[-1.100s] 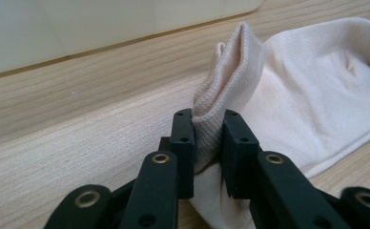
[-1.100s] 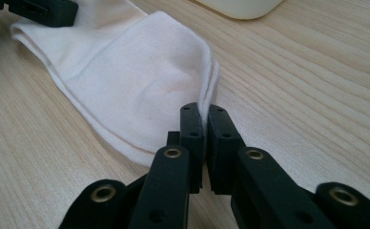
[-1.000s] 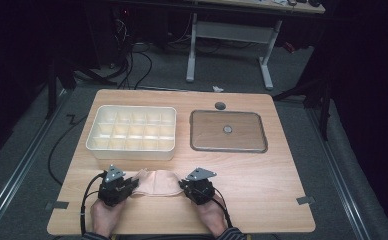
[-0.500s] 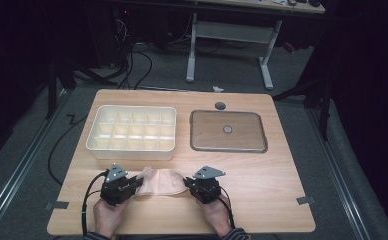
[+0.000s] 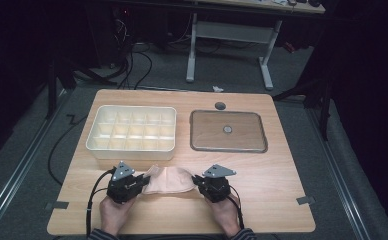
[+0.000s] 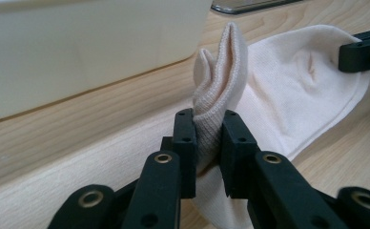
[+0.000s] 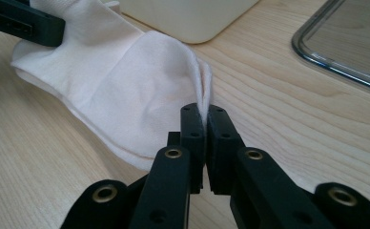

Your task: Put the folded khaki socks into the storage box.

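Note:
A pale pink sock (image 5: 169,179) is stretched between my two grippers near the table's front edge. My left gripper (image 5: 145,181) is shut on one end; in the left gripper view its pads pinch a bunched fold of the sock (image 6: 221,90) at the left gripper (image 6: 209,140). My right gripper (image 5: 196,181) is shut on the other end. In the right gripper view the right gripper (image 7: 205,125) clamps a thin edge of the sock (image 7: 126,81), and the far black jaw of the other gripper grips the opposite end at top left.
A cream divided tray (image 5: 132,131) stands just behind the sock. To its right lies a flat metal-rimmed lid or pan (image 5: 228,131). Bare wood spreads right of my right hand. Cables run off the table's left front.
Both hands have drawn back toward the front edge and risen a little, carrying the sock with them. The sock looks pulled flatter between the grippers.

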`<move>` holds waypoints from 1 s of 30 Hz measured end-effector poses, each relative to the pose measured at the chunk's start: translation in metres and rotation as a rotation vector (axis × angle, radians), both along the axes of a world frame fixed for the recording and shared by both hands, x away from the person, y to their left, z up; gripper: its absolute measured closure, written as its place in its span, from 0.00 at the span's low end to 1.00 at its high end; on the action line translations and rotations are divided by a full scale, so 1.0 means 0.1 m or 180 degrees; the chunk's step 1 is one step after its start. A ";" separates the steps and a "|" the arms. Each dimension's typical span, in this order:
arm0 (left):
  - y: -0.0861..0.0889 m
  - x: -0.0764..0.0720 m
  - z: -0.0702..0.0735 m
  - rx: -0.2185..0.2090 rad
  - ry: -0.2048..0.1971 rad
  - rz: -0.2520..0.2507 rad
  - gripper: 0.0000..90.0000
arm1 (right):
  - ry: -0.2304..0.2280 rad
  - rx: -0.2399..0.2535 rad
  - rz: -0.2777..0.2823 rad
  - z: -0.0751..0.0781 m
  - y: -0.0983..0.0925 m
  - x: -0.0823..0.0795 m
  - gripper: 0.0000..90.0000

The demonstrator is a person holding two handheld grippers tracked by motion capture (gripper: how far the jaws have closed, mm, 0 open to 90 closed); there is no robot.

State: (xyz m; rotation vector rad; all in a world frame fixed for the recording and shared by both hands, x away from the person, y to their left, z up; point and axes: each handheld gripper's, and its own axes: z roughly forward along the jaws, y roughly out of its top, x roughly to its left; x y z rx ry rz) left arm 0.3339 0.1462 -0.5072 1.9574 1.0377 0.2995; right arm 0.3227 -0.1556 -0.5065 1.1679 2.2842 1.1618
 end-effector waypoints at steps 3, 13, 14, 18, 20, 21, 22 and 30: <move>-0.05 0.00 0.01 -0.0007 -0.0014 -0.0036 0.88 | 0.0006 0.0021 -0.0047 0.01 -0.06 -0.01 0.97; -0.18 0.01 0.00 -0.0048 -0.0016 -0.0111 0.88 | -0.0011 0.0022 -0.0155 0.03 -0.22 -0.04 0.97; -0.19 0.01 0.00 -0.0058 -0.0024 -0.0110 0.88 | -0.0007 0.0019 -0.0164 0.02 -0.24 -0.05 0.97; -0.24 0.03 -0.02 -0.0080 -0.0024 -0.0120 0.87 | -0.0006 0.0014 -0.0206 0.01 -0.29 -0.05 0.97; -0.28 0.03 -0.03 -0.0078 -0.0018 -0.0121 0.87 | -0.0001 0.0010 -0.0236 0.01 -0.31 -0.05 0.97; -0.29 0.04 -0.03 -0.0080 -0.0010 -0.0129 0.87 | 0.0001 0.0017 -0.0247 0.01 -0.33 -0.05 0.97; -0.31 0.04 -0.04 -0.0076 -0.0020 -0.0129 0.87 | 0.0001 0.0014 -0.0260 0.01 -0.34 -0.05 0.97; -0.44 0.08 -0.09 -0.0045 -0.0021 -0.0152 0.87 | 0.0008 -0.0012 -0.0359 -0.02 -0.45 -0.05 0.97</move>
